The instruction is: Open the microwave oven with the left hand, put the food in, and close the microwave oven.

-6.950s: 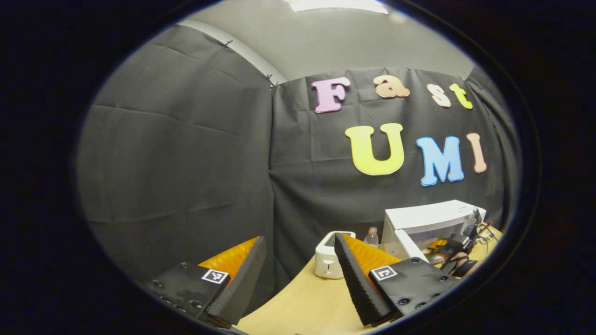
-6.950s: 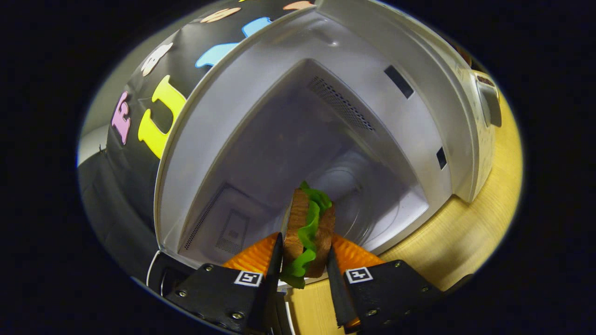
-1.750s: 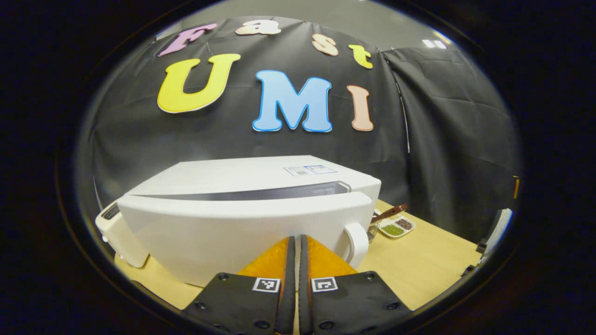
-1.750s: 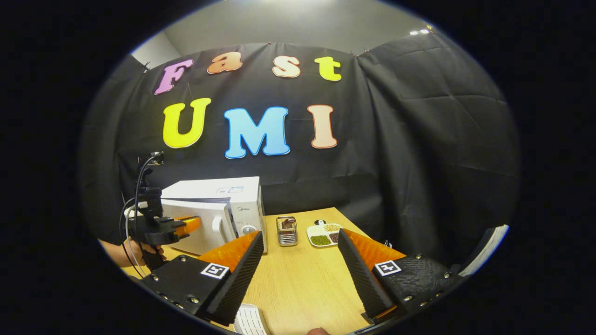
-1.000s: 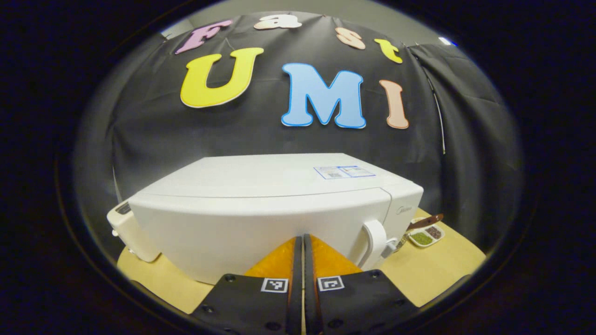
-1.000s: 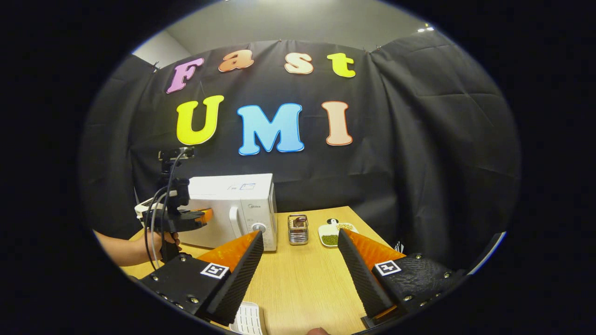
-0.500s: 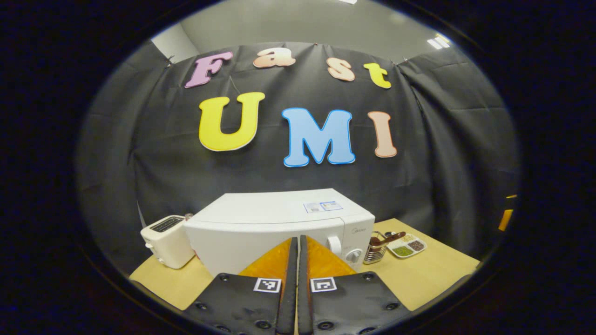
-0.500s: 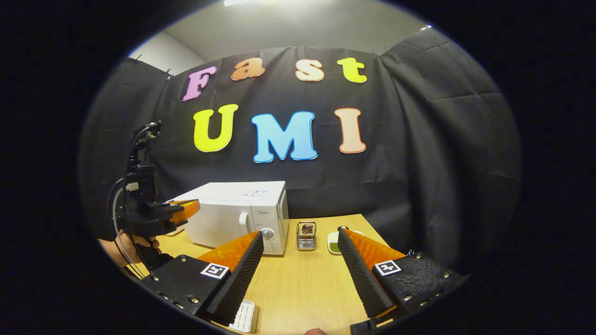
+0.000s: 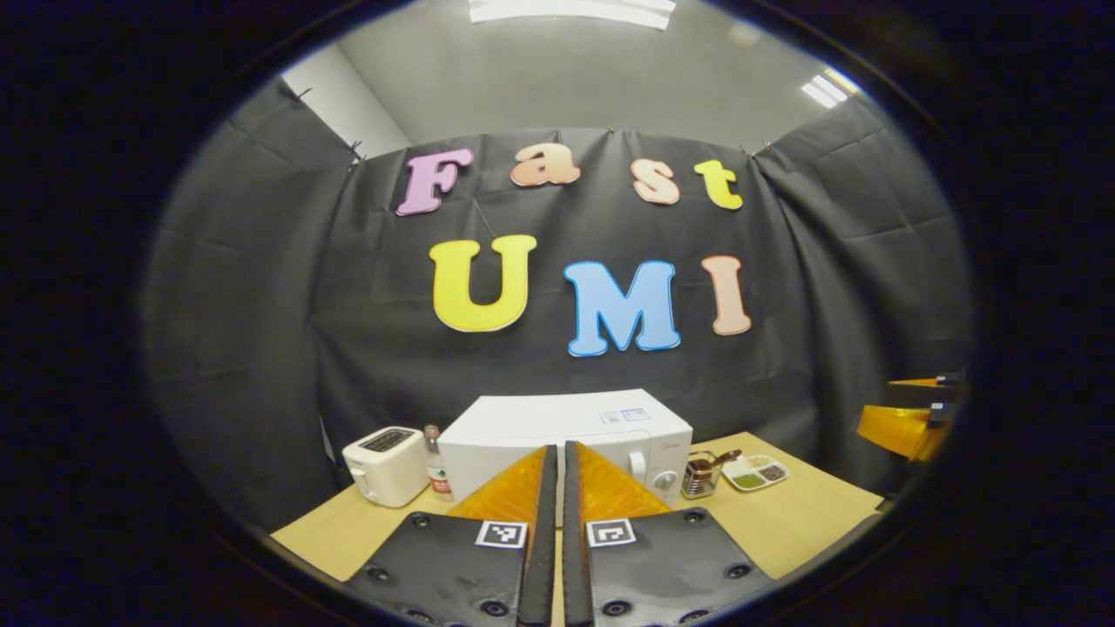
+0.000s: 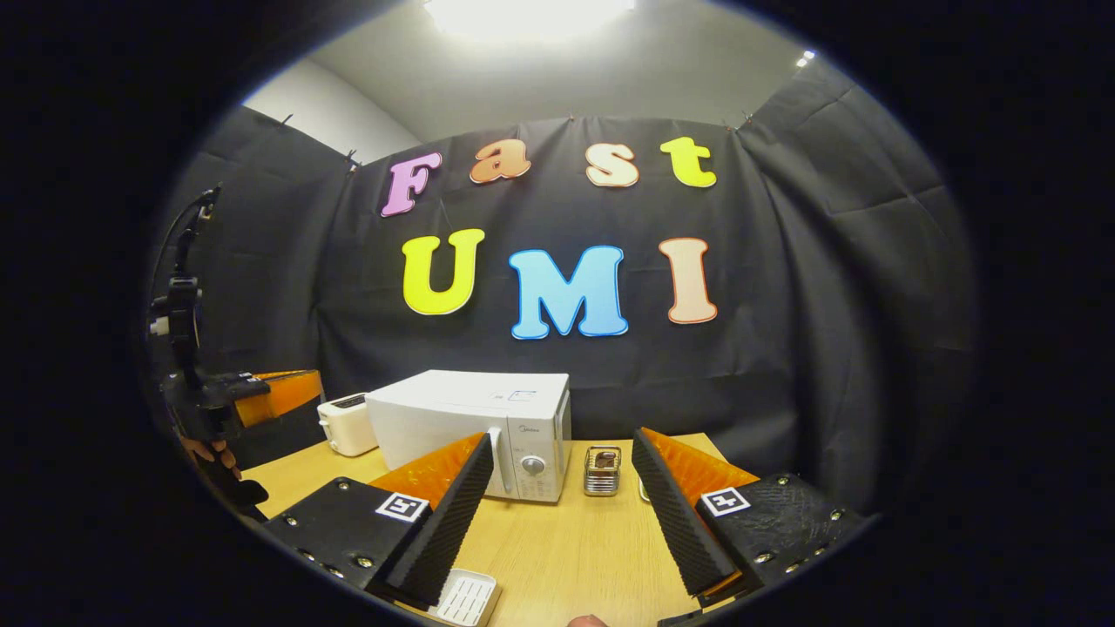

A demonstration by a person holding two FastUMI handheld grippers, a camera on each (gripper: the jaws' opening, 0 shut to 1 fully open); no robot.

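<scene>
While its door is closed, the boxy white microwave oven [image 9: 566, 427] stands at the back of the pale wood-grain table [image 10: 557, 540], a small sticker on its smooth top too small to read. The left gripper [image 9: 553, 461] is clenched on nothing. The right gripper [image 10: 557, 470], with ribbed pads, is spread wide and empty. Beside the oven stand a rounded toaster [image 9: 383, 464] and a wire caddy [image 10: 601, 470].
</scene>
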